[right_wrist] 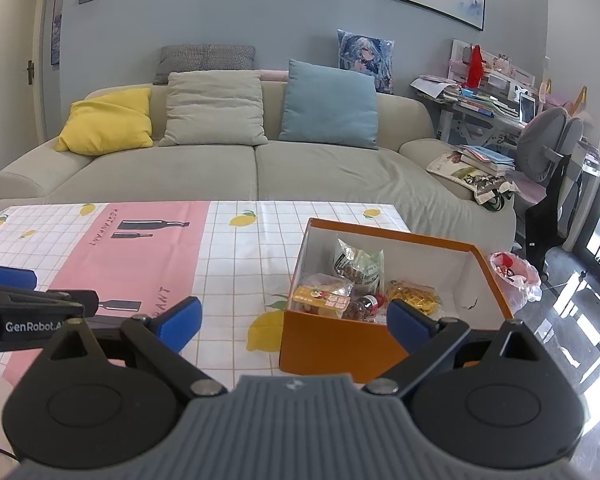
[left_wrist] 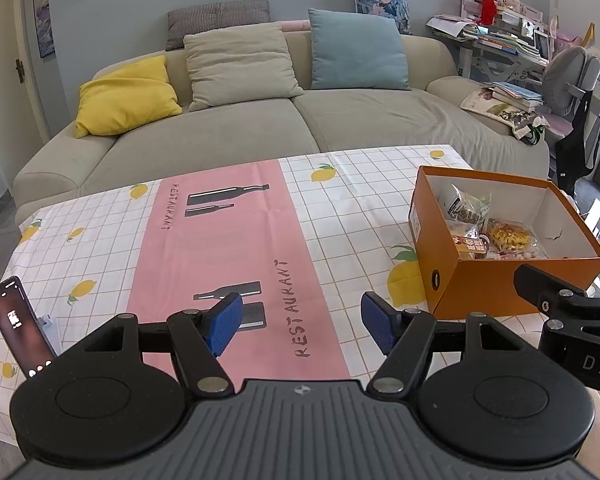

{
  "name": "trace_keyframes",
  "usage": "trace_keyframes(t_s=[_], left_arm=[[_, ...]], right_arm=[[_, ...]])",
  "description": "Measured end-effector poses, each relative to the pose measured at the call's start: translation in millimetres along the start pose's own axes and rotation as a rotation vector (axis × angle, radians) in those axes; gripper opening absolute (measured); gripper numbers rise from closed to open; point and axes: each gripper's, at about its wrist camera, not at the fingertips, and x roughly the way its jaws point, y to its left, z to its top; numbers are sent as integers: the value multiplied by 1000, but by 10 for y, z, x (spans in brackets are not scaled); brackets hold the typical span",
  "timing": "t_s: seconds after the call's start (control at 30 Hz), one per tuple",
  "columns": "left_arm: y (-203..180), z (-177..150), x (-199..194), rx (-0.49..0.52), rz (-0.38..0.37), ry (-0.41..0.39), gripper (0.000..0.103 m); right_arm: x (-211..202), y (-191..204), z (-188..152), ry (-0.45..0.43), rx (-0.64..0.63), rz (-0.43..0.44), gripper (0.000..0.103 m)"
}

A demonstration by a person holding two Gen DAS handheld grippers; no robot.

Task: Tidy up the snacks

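Observation:
An orange cardboard box (left_wrist: 500, 284) (right_wrist: 340, 344) stands on the right part of the table. Inside lie several snack packs: a green-white bag (left_wrist: 468, 204) (right_wrist: 358, 266), a yellow bag (left_wrist: 508, 236) (right_wrist: 414, 296) and an orange-labelled pack (left_wrist: 470, 242) (right_wrist: 324, 298). My left gripper (left_wrist: 302, 326) is open and empty above the pink strip of the tablecloth, left of the box. My right gripper (right_wrist: 296, 324) is open and empty, just in front of the box's near wall.
The table has a lemon-print checked cloth (left_wrist: 340, 200) with a pink strip (left_wrist: 228, 240). A phone (left_wrist: 18, 328) stands at the left edge. A beige sofa (left_wrist: 260, 120) with cushions is behind. A pink rubbish bag (right_wrist: 514, 276) sits on the floor, right of the table.

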Motion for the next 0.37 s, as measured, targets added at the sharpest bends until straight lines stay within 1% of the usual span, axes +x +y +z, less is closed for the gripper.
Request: trace_keyframes(t_s=[0.37], left_arm=[[3,15,-30,-9,-10,-6,80]], right_arm=[[-4,-7,-6,4,-4,3,96]])
